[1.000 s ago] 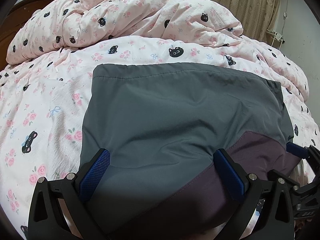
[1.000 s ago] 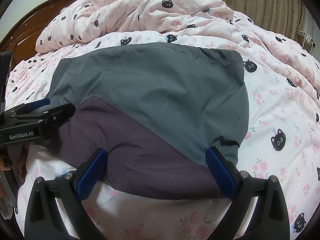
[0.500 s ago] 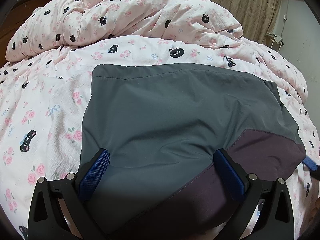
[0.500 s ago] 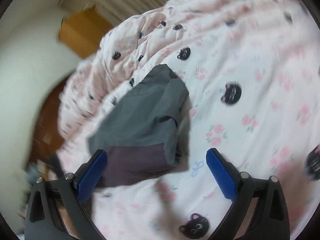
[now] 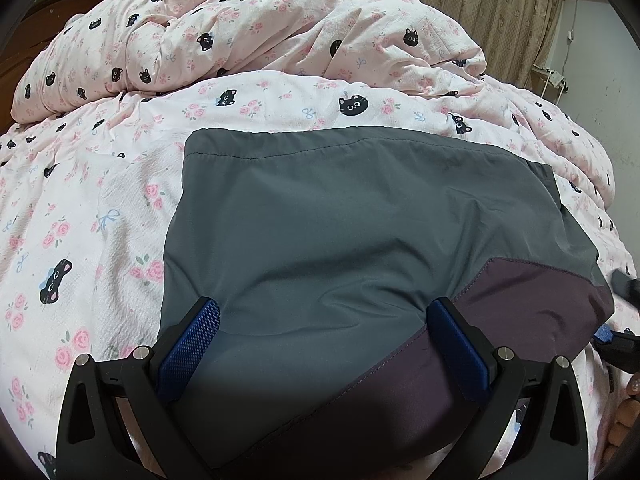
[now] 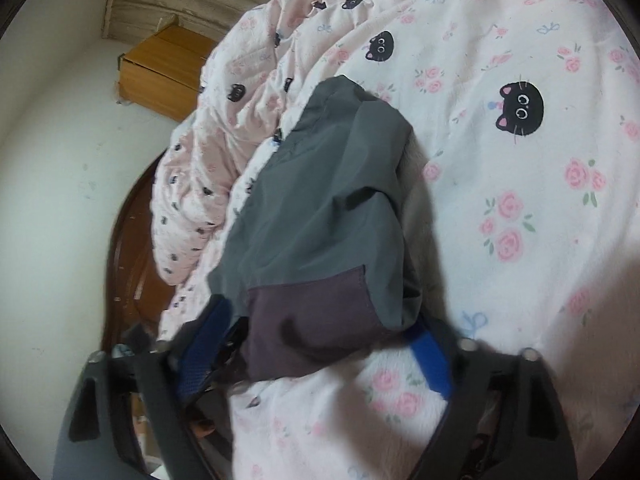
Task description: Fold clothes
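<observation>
Both tongs gape over the folded grey-purple garment — left tongs, right tongs.

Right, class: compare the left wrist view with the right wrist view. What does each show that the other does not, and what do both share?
Only the left wrist view shows the garment's stitched far hem, the patterned curtain and the left gripper, open above the cloth. Only the right wrist view shows the garment's side edge with its layers and the white wall. Both show the grey and purple garment on the cat-print bedding.

Folded garment on quilt (headboard behind)
</observation>
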